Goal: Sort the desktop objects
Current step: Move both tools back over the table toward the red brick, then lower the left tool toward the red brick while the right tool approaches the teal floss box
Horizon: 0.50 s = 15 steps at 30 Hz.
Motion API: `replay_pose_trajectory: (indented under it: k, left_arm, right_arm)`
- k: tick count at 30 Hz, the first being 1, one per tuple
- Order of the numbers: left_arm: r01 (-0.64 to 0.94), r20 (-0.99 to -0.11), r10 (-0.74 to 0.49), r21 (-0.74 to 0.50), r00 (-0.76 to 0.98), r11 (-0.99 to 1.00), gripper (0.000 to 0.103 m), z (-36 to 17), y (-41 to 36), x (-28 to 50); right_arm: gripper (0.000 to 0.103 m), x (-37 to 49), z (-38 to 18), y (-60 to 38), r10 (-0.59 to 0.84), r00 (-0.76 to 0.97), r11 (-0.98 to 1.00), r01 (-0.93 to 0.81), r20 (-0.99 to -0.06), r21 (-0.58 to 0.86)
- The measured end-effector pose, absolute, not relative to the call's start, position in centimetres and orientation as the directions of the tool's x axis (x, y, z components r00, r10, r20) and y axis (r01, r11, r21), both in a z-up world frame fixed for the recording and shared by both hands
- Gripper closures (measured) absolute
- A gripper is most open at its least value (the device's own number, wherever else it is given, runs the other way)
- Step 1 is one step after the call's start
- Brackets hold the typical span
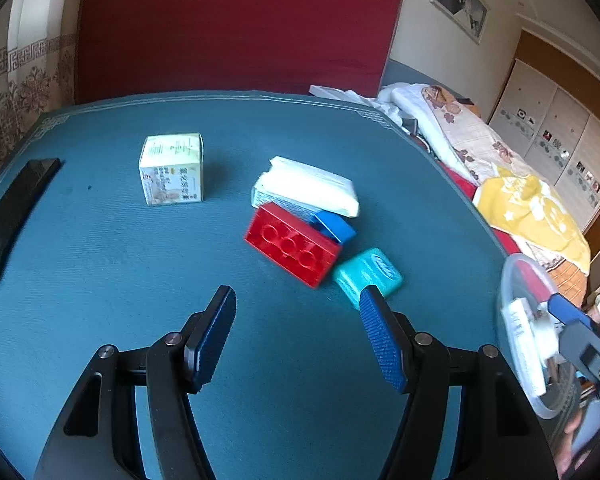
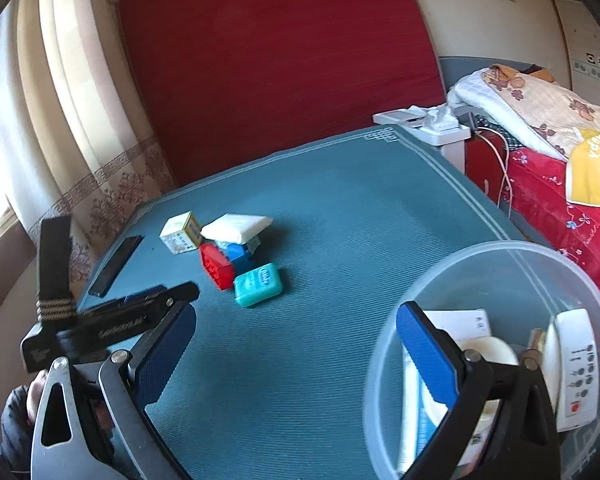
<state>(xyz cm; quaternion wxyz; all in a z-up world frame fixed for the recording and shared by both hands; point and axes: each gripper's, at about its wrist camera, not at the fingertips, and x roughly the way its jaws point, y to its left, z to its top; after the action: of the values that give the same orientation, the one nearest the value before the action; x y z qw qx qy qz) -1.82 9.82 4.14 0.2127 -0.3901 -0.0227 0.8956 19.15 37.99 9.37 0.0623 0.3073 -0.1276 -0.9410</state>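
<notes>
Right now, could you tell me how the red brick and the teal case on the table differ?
The red brick is angular with round sockets showing, tipped on its side; the teal case is rounded, smooth and lies flat. The red brick is larger and leans against the blue brick; the teal case lies apart from the blue brick. Both are plastic and rest on the blue mat.

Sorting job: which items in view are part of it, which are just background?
Job:
red brick
blue brick
teal case
tissue pack
small carton
black bar
clear tub

Background:
bedding
yellow cloth
framed picture
curtain
</notes>
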Motion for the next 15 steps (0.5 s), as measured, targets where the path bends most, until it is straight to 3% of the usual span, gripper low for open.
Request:
replay_pose_trajectory:
  k: [15]
  left_arm:
    - [-0.327,-0.711,0.405,-0.255,-0.574,-0.91,0.035,3.5,11.4,-5.8]
  right_arm:
    - [0.002,17.5,7.9,34.2,-0.235,-0.769,-0.968,0.129,-0.594,0.216]
